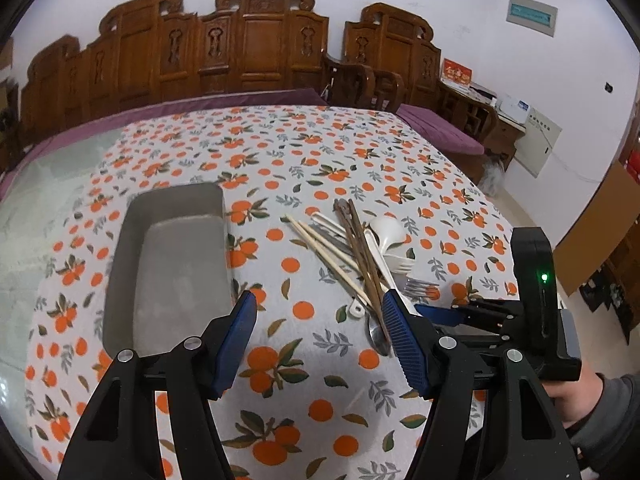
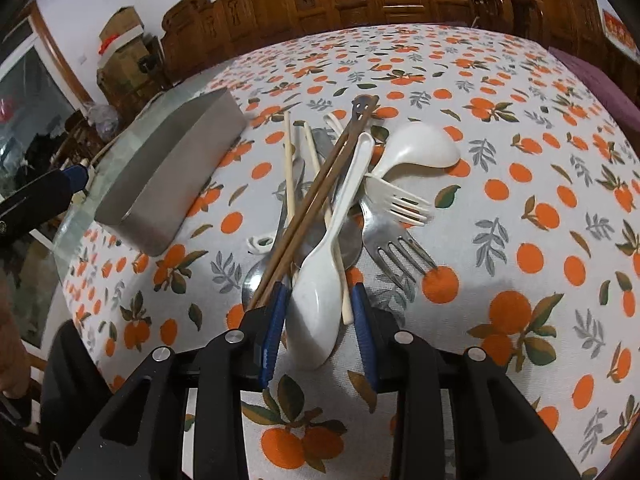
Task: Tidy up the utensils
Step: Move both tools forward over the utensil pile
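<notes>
White spoon (image 2: 320,280): bowl lying between right gripper (image 2: 318,312) pads, handle pointing away; jaws closing narrow, contact unclear; left gripper (image 1: 320,336) hovering open, empty.

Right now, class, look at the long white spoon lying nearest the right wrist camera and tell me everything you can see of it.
The white spoon looks like smooth, glossy plastic: an oval bowl nearest the camera and a slim handle running away to a rounded tip. It lies on top of the utensil pile, over a metal spoon, beside the brown chopsticks. Its bowl sits between the blue pads of the right hand-held gripper, which are closed around it.
</notes>
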Available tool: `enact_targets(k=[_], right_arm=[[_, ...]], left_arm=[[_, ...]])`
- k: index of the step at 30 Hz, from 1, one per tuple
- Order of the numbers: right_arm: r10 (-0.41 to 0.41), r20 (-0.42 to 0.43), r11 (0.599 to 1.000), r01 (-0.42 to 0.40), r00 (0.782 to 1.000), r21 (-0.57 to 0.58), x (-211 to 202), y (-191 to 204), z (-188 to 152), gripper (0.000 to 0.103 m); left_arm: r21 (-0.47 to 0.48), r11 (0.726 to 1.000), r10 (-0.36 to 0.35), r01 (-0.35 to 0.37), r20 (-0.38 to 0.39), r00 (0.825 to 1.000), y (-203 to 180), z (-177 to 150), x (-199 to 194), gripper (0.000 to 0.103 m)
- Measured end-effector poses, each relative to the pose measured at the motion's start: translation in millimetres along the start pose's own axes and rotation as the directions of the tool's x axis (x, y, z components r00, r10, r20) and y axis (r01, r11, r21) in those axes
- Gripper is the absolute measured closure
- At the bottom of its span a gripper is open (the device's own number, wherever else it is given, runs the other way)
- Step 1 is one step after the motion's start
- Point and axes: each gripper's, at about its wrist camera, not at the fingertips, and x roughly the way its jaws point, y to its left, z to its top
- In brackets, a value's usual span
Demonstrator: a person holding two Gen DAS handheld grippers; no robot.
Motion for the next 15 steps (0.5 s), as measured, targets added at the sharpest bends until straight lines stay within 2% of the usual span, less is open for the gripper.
enact_targets(k=[2, 4, 6, 7, 8, 10, 11, 15], right_arm=[[0.011, 0.003, 1.000, -0.011, 1.000, 0.014, -2.0, -1.2, 0.6, 0.068], [0.002, 0.016, 1.000, -0.002, 1.000, -0.003, -6.7, 1.2, 1.8, 0.076], [-0.004, 0.034, 1.000, 0.004, 0.999, -0.012, -13.8, 1.6, 4.4, 0.077], [0.000, 0.038, 1.000, 0.000, 0.999, -0.015, -16.4, 1.4, 5.5, 0.081], [0.001, 0.038, 1.000, 0.000, 0.999, -0.021, -17.3, 1.4, 6.2, 0.090], [-0.013, 0.041, 0.998, 0.015, 0.999, -0.055, -19.6, 4.7, 6.8, 0.096], [-0.018, 0.047, 0.998, 0.021, 0.999, -0.067, -20.8, 5.6, 6.7, 0.103], [-0.008, 0.056, 0.996, 0.013, 0.998, -0.085, -23.4, 7.9, 7.6, 0.100]], left_arm=[[-0.004, 1.000, -0.002, 0.002, -0.005, 1.000, -0.5, -3.5, 0.9, 0.040], [-0.009, 1.000, -0.004, 0.004, -0.009, 1.000, -1.2, -6.1, 1.9, 0.040], [-0.014, 1.000, -0.005, 0.005, -0.015, 1.000, -2.4, -9.9, 3.8, 0.040], [-0.014, 1.000, -0.006, 0.005, -0.017, 1.000, -3.0, -11.2, 4.6, 0.040], [-0.015, 1.000, -0.005, 0.005, -0.019, 1.000, -3.1, -12.7, 5.4, 0.040], [-0.021, 1.000, -0.004, 0.004, -0.025, 1.000, -2.9, -15.8, 7.1, 0.040], [-0.024, 1.000, -0.005, 0.004, -0.028, 1.000, -2.7, -16.8, 7.9, 0.040], [-0.020, 1.000, 0.004, -0.005, -0.040, 0.999, -3.3, -20.2, 11.8, 0.040]])
